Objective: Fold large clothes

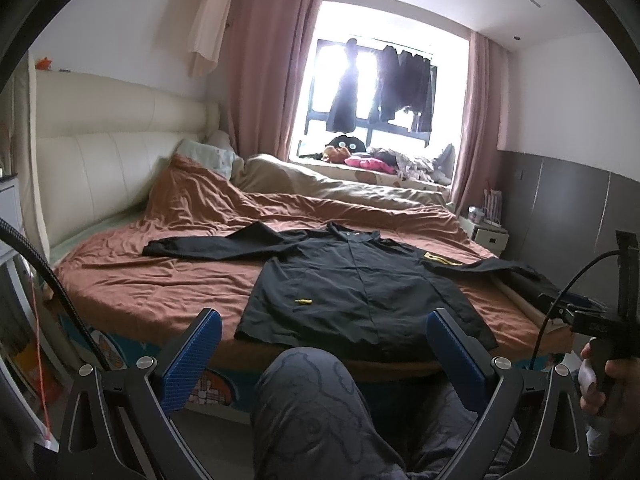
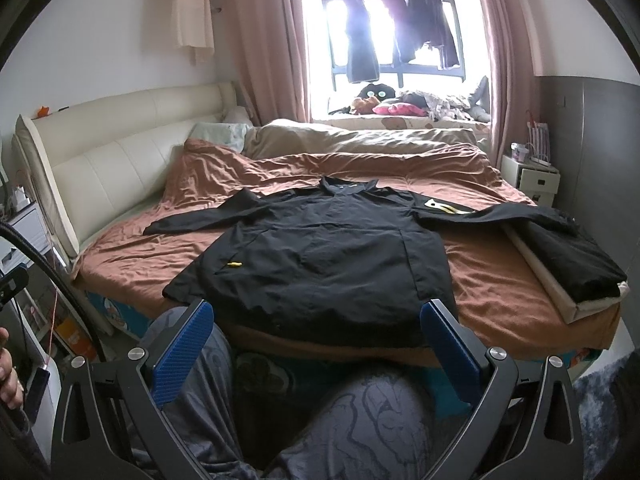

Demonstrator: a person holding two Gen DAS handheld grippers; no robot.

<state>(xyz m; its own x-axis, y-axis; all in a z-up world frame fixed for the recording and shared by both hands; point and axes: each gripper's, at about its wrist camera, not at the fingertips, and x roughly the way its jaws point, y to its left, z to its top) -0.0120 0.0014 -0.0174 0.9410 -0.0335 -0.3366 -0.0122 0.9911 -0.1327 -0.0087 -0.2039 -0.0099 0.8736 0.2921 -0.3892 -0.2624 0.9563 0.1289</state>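
A large black long-sleeved shirt [image 1: 360, 284] [image 2: 320, 252] lies flat on the bed, collar toward the window, both sleeves spread out, a small yellow mark near its left hem. My left gripper [image 1: 324, 328] is open, held back from the bed's near edge above the person's knee, with nothing between its blue pads. My right gripper [image 2: 316, 320] is open too, just short of the shirt's hem, empty. In the left wrist view the right gripper's body shows at the right edge, held in a hand [image 1: 608, 380].
The rust-brown bedspread [image 1: 160, 280] [image 2: 492, 272] covers the bed. A folded black garment on a beige board [image 2: 572, 264] lies at the bed's right corner. A cream headboard [image 1: 88, 168] stands left, a white nightstand [image 2: 532, 180] right. The person's patterned trouser legs [image 2: 360, 420] fill the foreground.
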